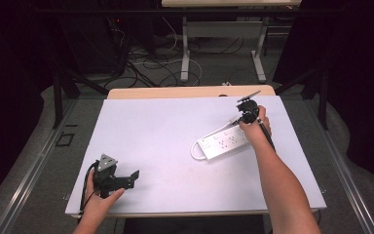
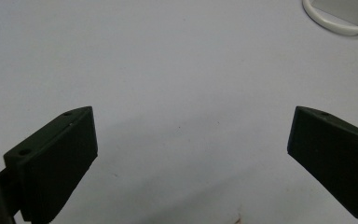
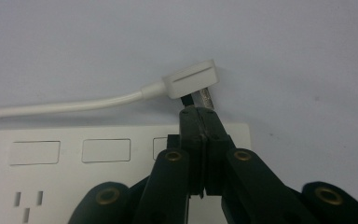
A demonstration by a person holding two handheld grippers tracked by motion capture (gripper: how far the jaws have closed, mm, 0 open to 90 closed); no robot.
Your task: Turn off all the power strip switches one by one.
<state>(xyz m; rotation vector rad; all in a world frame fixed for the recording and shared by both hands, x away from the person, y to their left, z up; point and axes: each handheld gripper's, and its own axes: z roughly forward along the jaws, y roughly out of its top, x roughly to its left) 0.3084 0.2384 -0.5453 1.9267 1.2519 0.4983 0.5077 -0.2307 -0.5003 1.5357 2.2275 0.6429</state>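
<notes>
A white power strip point(image 1: 226, 142) lies on the table's right half, its sockets facing up point(image 3: 74, 158). Its white cable point(image 3: 65, 106) ends in a flat white plug point(image 3: 191, 79) just past the strip's far end. My right gripper point(image 1: 247, 117) is over that end, and its jaws point(image 3: 198, 112) are pressed together at the plug's metal prongs, apparently pinching one. Near the front left edge, my left gripper point(image 1: 132, 178) is held low with its jaws wide apart point(image 2: 191, 154) over bare table.
The table has a pale grey mat point(image 1: 165, 141) with a wooden edge point(image 1: 175, 91) at the back. A loop of the strip's cable point(image 2: 335, 23) curls at its left end point(image 1: 197, 152). Beyond the table are another table's legs and floor cables point(image 1: 185, 63).
</notes>
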